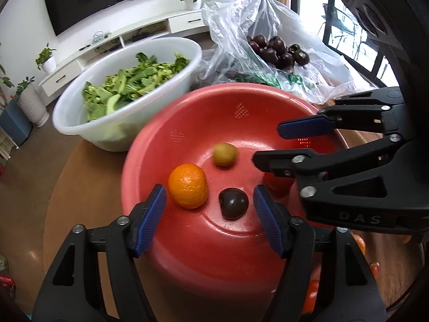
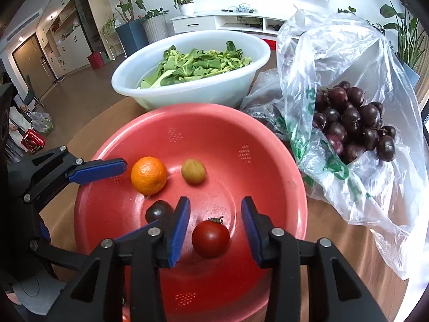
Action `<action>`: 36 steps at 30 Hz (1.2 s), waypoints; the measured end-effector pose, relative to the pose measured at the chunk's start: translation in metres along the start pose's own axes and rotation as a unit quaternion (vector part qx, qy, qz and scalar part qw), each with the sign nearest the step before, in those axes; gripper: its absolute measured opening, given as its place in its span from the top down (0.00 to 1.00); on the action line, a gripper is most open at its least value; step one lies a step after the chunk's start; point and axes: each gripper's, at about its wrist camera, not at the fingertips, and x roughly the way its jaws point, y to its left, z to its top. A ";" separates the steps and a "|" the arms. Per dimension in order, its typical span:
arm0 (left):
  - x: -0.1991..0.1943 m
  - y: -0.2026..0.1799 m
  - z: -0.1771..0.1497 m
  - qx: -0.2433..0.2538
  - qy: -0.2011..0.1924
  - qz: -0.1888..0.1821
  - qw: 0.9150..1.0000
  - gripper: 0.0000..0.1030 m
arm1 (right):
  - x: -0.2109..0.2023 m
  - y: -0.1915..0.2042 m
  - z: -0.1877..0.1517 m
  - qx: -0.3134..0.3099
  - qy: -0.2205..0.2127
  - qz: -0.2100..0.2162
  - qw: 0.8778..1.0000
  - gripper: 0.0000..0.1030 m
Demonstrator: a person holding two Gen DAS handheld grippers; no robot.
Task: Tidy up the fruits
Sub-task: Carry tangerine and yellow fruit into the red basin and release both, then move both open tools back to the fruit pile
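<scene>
A red basin (image 1: 241, 99) (image 2: 268, 145) holds an orange (image 1: 188, 186) (image 2: 148, 175), a small yellow-green fruit (image 1: 224, 154) (image 2: 193, 171), a dark plum (image 1: 233, 202) (image 2: 158, 210) and a red tomato (image 2: 210, 238). My left gripper (image 1: 209, 220) is open above the basin, fingers on either side of the orange and plum. My right gripper (image 2: 215, 232) is open with the tomato lying between its fingers; it also shows in the left wrist view (image 1: 273, 145). The left gripper shows at the left of the right wrist view (image 2: 118, 201).
A white basin (image 1: 69, 112) (image 2: 187, 91) of green leafy vegetables stands behind the red one. A clear plastic bag (image 1: 268, 26) (image 2: 348, 61) with several dark plums (image 1: 278, 51) (image 2: 354, 118) lies to the right on the wooden table (image 1: 80, 187) (image 2: 335, 228).
</scene>
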 end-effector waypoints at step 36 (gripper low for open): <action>-0.163 -0.052 -0.163 -0.111 -0.082 -0.022 0.990 0.00 | -0.145 -0.002 -0.188 0.136 -0.078 0.055 0.986 0.20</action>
